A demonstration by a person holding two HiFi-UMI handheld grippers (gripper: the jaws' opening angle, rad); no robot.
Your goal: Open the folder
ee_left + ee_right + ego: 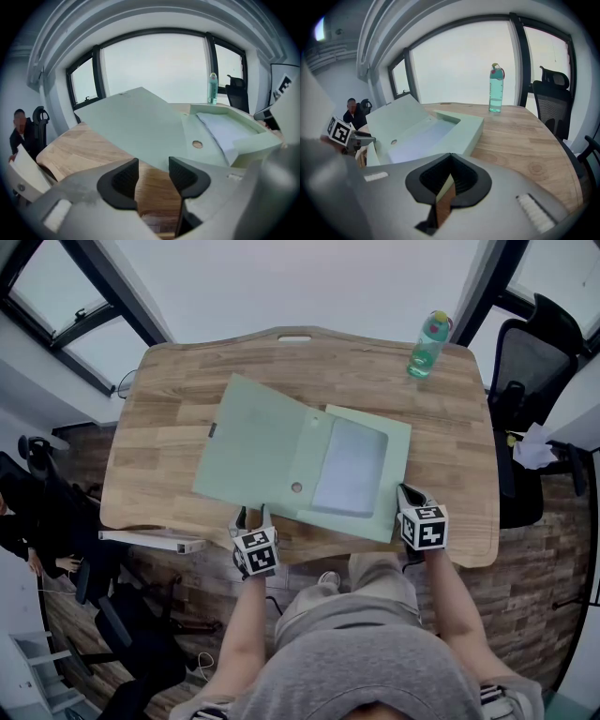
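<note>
A pale green box folder (255, 442) lies open on the wooden table (169, 399). Its cover is swung out to the left and slopes up a little (136, 122). White papers (352, 465) lie in its tray. My left gripper (251, 517) is at the table's near edge, just short of the cover's near corner. Its jaws are open (153, 164) with only table showing between them. My right gripper (405, 493) is beside the tray's near right corner, its jaws shut (450, 157). The tray's wall (471, 133) runs right up to its tips.
A green water bottle (428, 345) stands at the table's far right. Black office chairs (534, 362) are beyond the right edge, and a chair with a person (18, 124) is to the left. Windows run behind the table.
</note>
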